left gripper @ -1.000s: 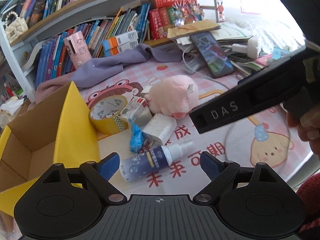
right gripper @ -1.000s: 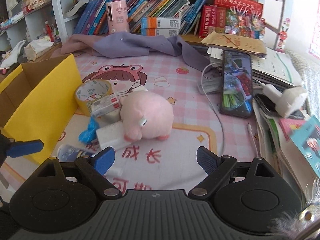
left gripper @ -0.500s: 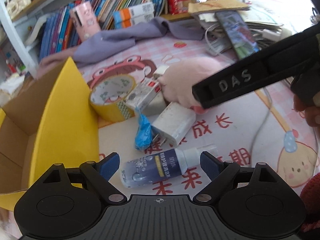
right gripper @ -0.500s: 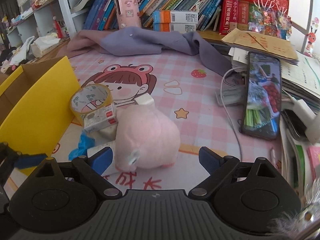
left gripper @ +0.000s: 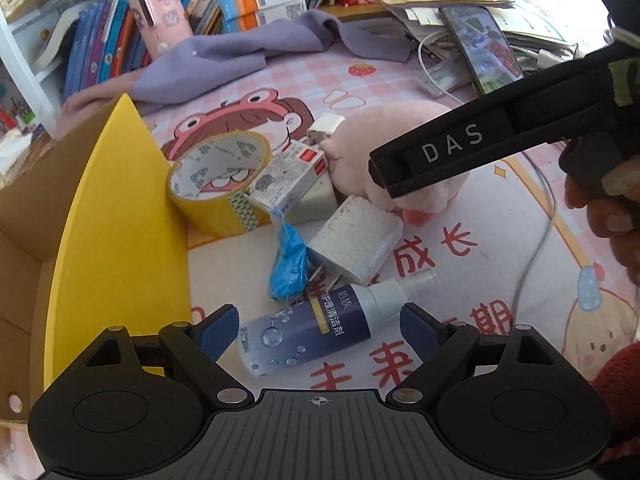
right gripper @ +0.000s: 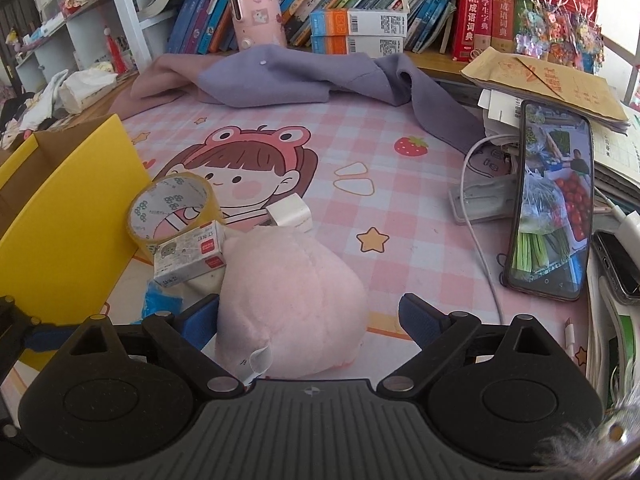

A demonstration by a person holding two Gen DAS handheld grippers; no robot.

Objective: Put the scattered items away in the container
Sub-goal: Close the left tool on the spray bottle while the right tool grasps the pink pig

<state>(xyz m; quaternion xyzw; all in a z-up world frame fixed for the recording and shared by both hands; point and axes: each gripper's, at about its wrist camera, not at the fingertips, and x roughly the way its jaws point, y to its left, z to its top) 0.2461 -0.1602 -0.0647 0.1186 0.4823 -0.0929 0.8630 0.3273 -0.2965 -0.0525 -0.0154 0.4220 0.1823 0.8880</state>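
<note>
Softness marks the pink plush toy (right gripper: 292, 300), which sits low in the right wrist view; it looks light and squashy, so a squeeze across its rounded middle should hold, though the fuzzy cover may slip if pinched only at an edge. The right tool (right gripper: 308, 320) points steeply down over it with jaws spread wide; they have just been opening, the toy sits between them, and whether the left pad touches its side is unclear. The spray bottle (left gripper: 316, 328) lies on its side at lower centre of the left wrist view, between the spread jaws of the left tool (left gripper: 316, 330), which is also angled down, with no pad pressing it. Smooth, rigid and round, the bottle is likely to roll, so its dark labelled body is the better place to grip than the narrow nozzle. The yellow box (left gripper: 120, 240), open at left, stands just beside the clutter on the desk (left gripper: 460, 360).
</note>
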